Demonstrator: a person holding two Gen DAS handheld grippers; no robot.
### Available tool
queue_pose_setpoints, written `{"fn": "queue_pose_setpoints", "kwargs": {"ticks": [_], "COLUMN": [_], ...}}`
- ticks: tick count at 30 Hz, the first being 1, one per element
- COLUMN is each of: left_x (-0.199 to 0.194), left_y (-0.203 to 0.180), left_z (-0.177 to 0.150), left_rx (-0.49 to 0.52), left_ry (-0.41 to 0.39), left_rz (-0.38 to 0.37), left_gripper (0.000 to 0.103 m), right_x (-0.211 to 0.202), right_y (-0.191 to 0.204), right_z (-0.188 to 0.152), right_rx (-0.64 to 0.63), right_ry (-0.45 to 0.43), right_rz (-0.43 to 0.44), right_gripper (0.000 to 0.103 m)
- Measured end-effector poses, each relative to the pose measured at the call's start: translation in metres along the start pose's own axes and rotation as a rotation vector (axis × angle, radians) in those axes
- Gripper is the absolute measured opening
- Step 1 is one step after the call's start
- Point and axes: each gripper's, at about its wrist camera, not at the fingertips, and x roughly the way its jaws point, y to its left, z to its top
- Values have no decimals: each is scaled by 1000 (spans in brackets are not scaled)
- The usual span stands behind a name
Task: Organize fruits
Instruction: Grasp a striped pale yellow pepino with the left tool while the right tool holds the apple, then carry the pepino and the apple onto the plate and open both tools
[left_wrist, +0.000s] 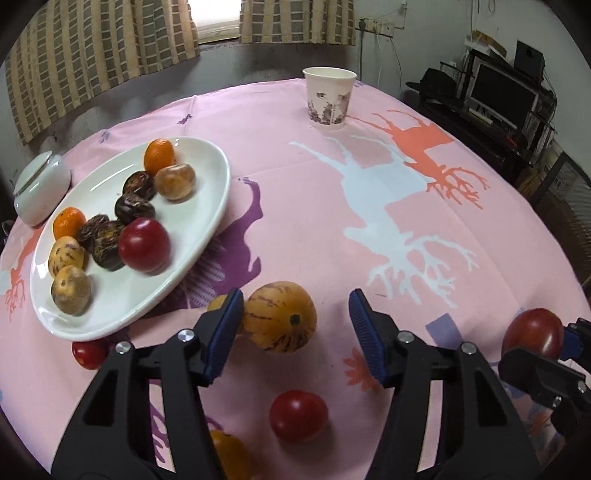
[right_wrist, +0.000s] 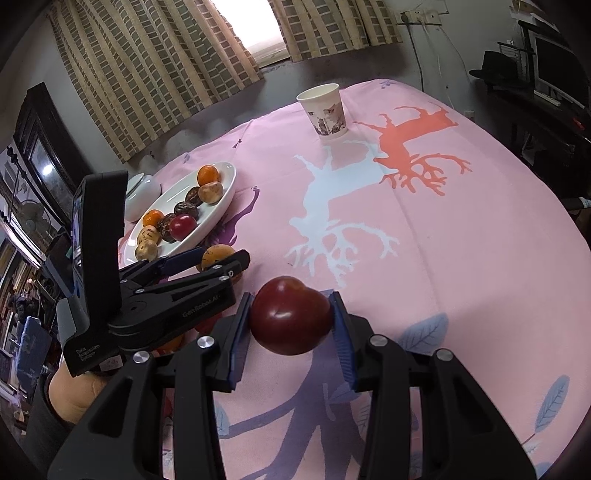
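Observation:
A white oval plate (left_wrist: 199, 177) at the left of the pink table holds several fruits: oranges, dark fruits, tan striped ones and a red one (left_wrist: 144, 243); it also shows in the right wrist view (right_wrist: 225, 192). My left gripper (left_wrist: 295, 325) is open, its jaws on either side of a striped tan melon-like fruit (left_wrist: 280, 317) on the cloth. My right gripper (right_wrist: 291, 317) is shut on a dark red plum (right_wrist: 290, 315), held above the cloth; it shows at the right edge of the left wrist view (left_wrist: 535, 332). Loose red fruits (left_wrist: 298, 415) (left_wrist: 89, 352) and an orange (left_wrist: 229, 454) lie near me.
A patterned paper cup (left_wrist: 328, 98) stands at the far side of the table. A white lidded jar (left_wrist: 40, 188) sits behind the plate. Curtains and a window are behind; shelves with a monitor stand at the right.

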Motion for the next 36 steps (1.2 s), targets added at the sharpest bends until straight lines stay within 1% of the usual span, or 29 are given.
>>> {"fn": "queue_pose_setpoints", "kwargs": {"ticks": [1, 2, 3, 4, 7, 10, 15, 19, 22, 26, 28, 31, 34, 36], "left_x": [3, 4, 4, 7, 5, -2, -32, -59, -74, -95, -103, -108, -109, -111], "left_y": [-4, -6, -6, -4, 5, 14, 23, 32, 47, 76, 94, 117, 136, 145], "left_z": [1, 2, 2, 1, -1, -4, -12, -22, -30, -43, -48, -53, -55, -54], "left_rx": [21, 27, 22, 6, -31, -78, -89, -72, -94, -129, -152, -162, -180, -196], "left_ry": [9, 11, 13, 34, 26, 31, -19, -56, -53, -82, -87, -88, -90, -101], "left_rz": [25, 35, 34, 13, -28, -50, -70, -39, -35, -11, -1, 15, 16, 15], "left_gripper": [61, 61, 49, 42, 41, 41, 41, 41, 41, 41, 41, 41, 41, 41], "right_x": [0, 0, 0, 0, -1, 0, -2, -1, -2, 0, 6, 11, 12, 11], "right_y": [0, 0, 0, 0, 0, 0, -2, 0, 8, 20, 26, 37, 56, 68], "right_z": [0, 0, 0, 0, 0, 0, 1, 0, -2, -7, -10, -12, -8, 2], "right_rx": [2, 2, 3, 4, 8, 6, 7, -7, -42, -103, -120, -127, -179, -210], "right_ry": [0, 0, 0, -1, -6, -4, -20, -20, -28, -52, -26, 27, 37, 37], "right_rz": [1, 3, 3, 2, 8, 14, 15, 15, 20, 19, 24, 90, 83, 85], "right_gripper": [42, 42, 42, 42, 42, 42, 42, 42, 42, 42, 42, 42, 42, 42]}}
